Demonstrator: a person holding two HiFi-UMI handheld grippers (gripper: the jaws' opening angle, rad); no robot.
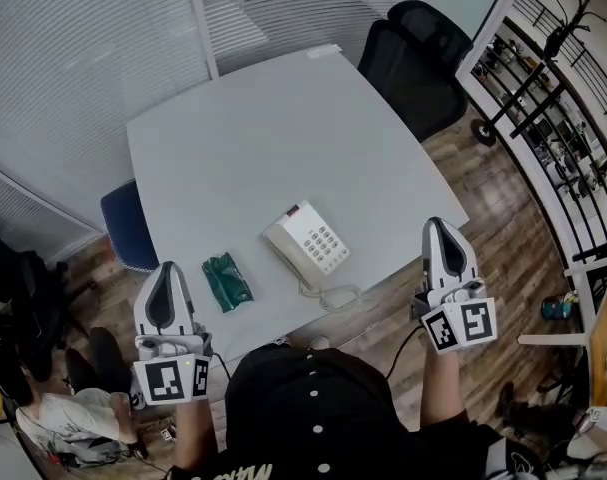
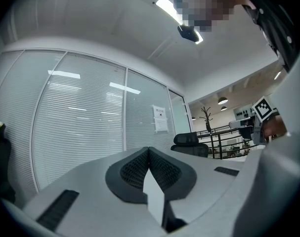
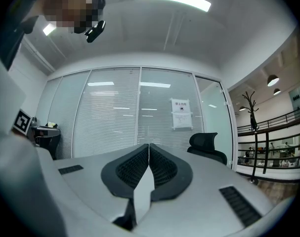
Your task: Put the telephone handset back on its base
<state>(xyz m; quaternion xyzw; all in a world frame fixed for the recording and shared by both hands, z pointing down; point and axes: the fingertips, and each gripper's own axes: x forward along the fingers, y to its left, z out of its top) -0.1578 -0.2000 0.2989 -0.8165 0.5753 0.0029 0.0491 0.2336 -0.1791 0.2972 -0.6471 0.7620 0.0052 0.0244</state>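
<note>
A cream telephone (image 1: pixel 313 242) with a keypad sits near the front edge of the white table (image 1: pixel 273 138). Its handset (image 1: pixel 282 247) seems to lie along the base's left side, and the coiled cord (image 1: pixel 335 296) loops in front. My left gripper (image 1: pixel 166 270) is held off the table's front left corner, shut and empty. The right gripper (image 1: pixel 440 224) is held past the table's right corner, likewise shut with nothing in it. In the left gripper view (image 2: pixel 149 149) and the right gripper view (image 3: pixel 149 146) the pads meet, and neither view shows the phone.
A green packet (image 1: pixel 226 281) lies on the table left of the phone. A black office chair (image 1: pixel 413 58) stands at the far right corner and a blue chair (image 1: pixel 128 223) at the left side. Bags (image 1: pixel 73 413) lie on the floor at lower left.
</note>
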